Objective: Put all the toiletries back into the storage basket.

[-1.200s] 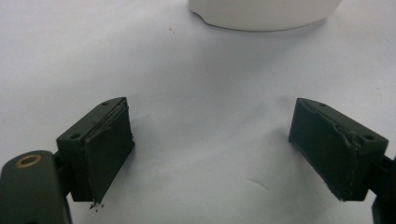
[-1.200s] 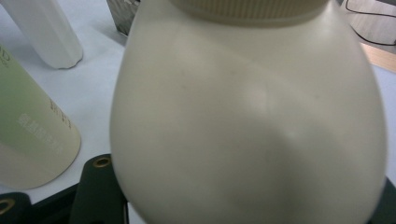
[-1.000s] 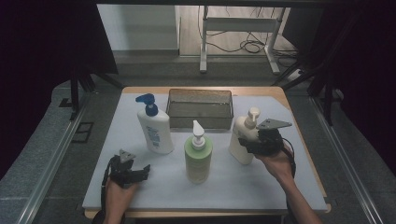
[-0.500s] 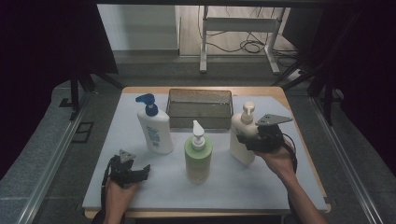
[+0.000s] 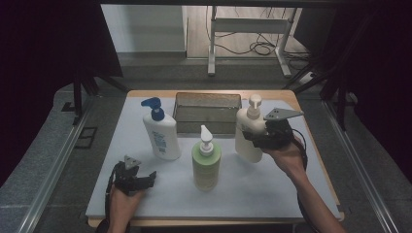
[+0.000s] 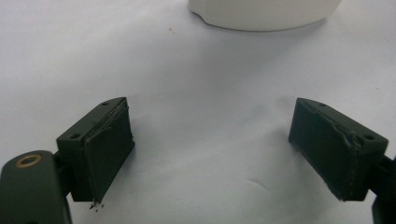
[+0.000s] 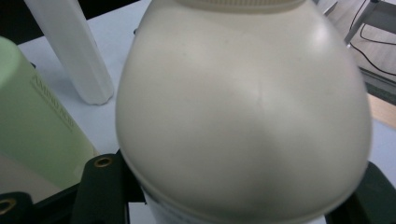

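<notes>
A cream pump bottle [image 5: 247, 132] hangs upright just above the mat at the right, with my right gripper [image 5: 253, 139] shut on its body from the right side. In the right gripper view the cream bottle [image 7: 243, 116] swells between the two jaws of the right gripper [image 7: 233, 198]. A white bottle with a blue pump [image 5: 163, 133] stands at the left, and a green pump bottle [image 5: 206, 164] stands in the middle. My left gripper [image 5: 145, 178] rests open on the mat at the front left. Nothing lies between the jaws of the left gripper [image 6: 233, 154].
A dark wire basket [image 5: 209, 103] sits at the back middle of the white mat [image 5: 252, 194]. The base of the white bottle [image 6: 266, 11] stands just ahead of the left gripper. The green bottle [image 7: 32, 121] is close beside the held bottle. The wooden table edge [image 5: 335, 194] runs at the right.
My right hand has raised the cream bottle off the mat and a little toward the basket. The left hand and the other two bottles have stayed put.
</notes>
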### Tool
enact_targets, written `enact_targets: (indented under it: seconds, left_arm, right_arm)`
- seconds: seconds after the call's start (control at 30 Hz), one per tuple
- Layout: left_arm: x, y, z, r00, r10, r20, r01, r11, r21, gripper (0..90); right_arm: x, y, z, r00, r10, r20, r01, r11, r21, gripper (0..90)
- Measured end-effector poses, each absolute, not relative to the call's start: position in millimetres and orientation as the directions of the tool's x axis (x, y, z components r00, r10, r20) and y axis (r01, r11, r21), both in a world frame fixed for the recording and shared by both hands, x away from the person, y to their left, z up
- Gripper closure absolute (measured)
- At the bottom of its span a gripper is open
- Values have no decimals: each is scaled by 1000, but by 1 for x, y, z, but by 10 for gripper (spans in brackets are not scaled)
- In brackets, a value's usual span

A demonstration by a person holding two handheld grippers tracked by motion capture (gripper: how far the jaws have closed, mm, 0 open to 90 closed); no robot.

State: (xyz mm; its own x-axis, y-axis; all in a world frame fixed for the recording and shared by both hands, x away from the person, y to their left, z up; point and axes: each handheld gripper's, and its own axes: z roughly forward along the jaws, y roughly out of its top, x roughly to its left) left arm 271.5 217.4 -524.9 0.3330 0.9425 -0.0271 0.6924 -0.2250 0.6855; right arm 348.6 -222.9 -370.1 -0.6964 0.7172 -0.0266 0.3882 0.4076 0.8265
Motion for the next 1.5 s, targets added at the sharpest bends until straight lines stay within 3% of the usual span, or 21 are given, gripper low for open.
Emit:
enact_targets:
  seconds: [0.67,1.5]
  left_arm:
    - [271,217,-525,333,942,-27,692,-225,686,129]
    - [271,217,-525,332,943,-27,691,-224,687,130]
  right_arm:
    - [378,-191,-341,-707,706,-37,358,403,842,387]
    - [423,-150,-334,-689,724,-36,347,373,860,388]
